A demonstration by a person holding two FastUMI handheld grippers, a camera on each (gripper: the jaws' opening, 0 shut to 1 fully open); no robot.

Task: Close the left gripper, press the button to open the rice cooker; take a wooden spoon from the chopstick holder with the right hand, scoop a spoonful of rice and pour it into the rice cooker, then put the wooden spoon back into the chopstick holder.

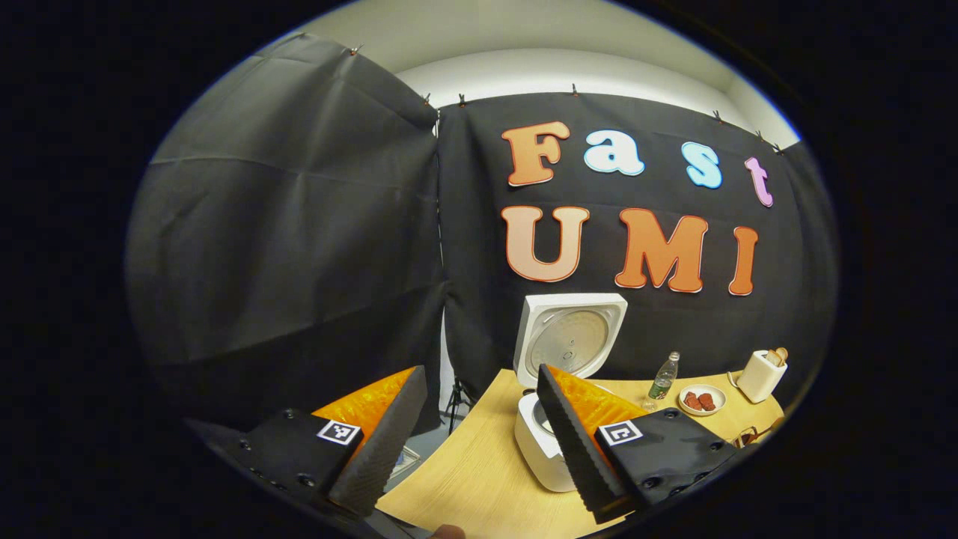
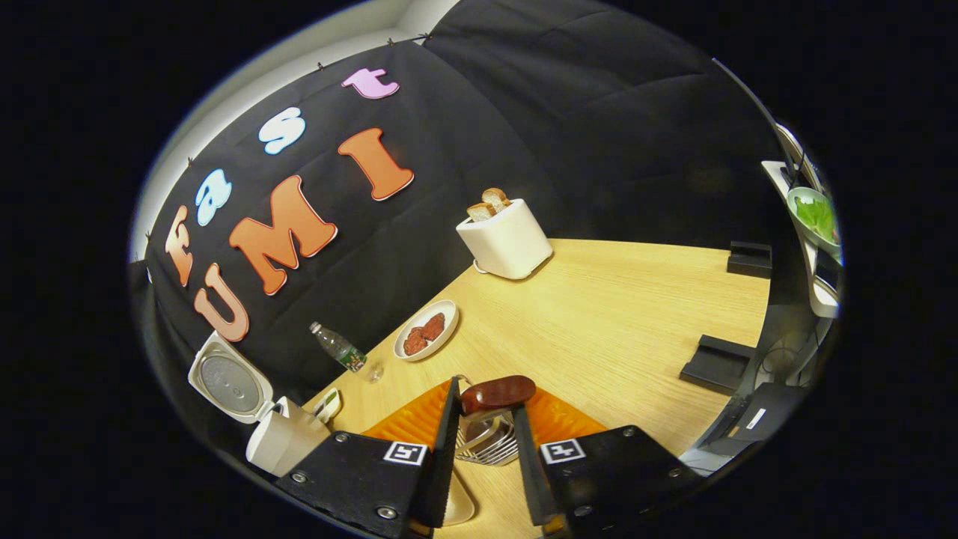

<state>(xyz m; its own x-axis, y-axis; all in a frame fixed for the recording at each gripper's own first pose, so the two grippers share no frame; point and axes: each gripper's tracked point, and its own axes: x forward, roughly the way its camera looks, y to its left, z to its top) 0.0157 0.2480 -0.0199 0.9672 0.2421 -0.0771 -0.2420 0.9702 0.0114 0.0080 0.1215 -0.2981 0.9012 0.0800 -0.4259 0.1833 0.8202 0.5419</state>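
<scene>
Rice cooker (image 1: pixel 550 442) lid already up. Left claw (image 1: pixel 479 442) open, idle. Right claw (image 2: pixel 483 442) closing around wooden spoon (image 2: pixel 498 393) at chopstick holder (image 2: pixel 486 442); grip unconfirmed. Scoop, pour, return remain.

On my left gripper (image 1: pixel 471 438), each black housing carries a square black-and-white marker and small screws. My right gripper (image 2: pixel 485 457) looks alike, markers flanking its ridged fingers.

You see a white rice cooker (image 1: pixel 542 449), a white toaster (image 2: pixel 506 241) and a pale wood-grain table (image 2: pixel 621 314).
</scene>
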